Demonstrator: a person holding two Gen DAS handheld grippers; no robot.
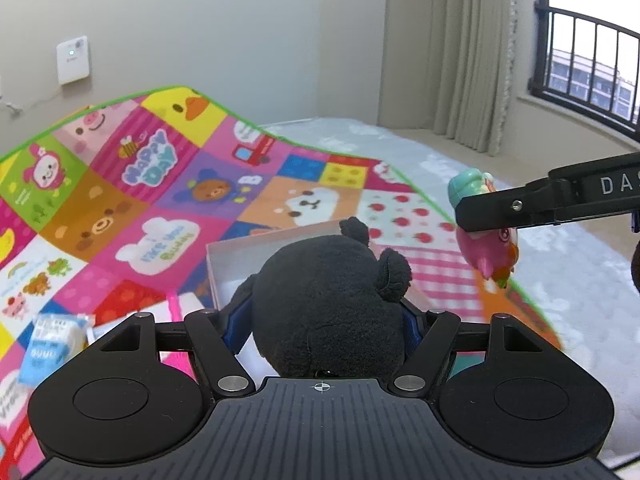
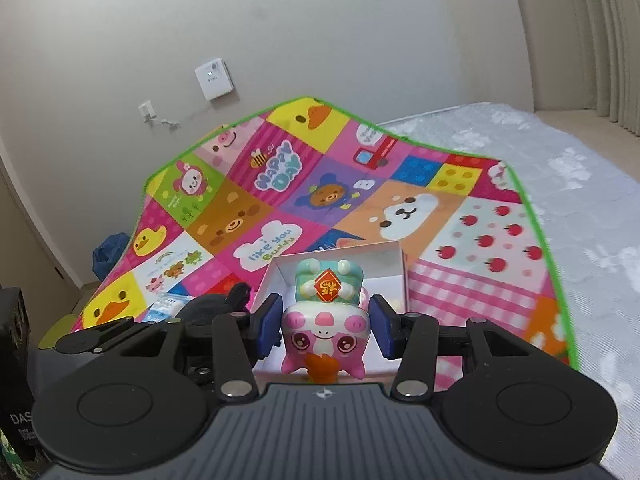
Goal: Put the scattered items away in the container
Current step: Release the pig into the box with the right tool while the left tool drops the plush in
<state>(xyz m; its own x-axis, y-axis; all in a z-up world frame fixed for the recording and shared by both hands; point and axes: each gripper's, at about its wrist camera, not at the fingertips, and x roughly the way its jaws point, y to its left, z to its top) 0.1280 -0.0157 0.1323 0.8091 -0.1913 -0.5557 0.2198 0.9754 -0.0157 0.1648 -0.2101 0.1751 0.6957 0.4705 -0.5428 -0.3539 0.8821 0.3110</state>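
Observation:
My left gripper [image 1: 326,312] is shut on a black plush toy [image 1: 328,304] that fills the space between its blue pads, held above the white open box [image 1: 224,264] on the mat. My right gripper [image 2: 326,320] holds a pink and teal pig figurine [image 2: 326,320] upside down over the same white box [image 2: 396,260]; its blue pads [image 2: 267,324] stand close beside the figurine, with a small gap showing on the right. In the left wrist view the right gripper [image 1: 480,216] comes in from the right, clamping the figurine [image 1: 490,248]. The black plush [image 2: 212,304] shows left of the box.
A colourful patchwork play mat [image 1: 152,184] lies over a pale grey bed cover [image 2: 580,200]. A small blue and white packet [image 1: 52,344] lies on the mat at the left, also in the right wrist view [image 2: 164,306]. A pink item [image 1: 174,312] lies by the box. Wall behind, window at right.

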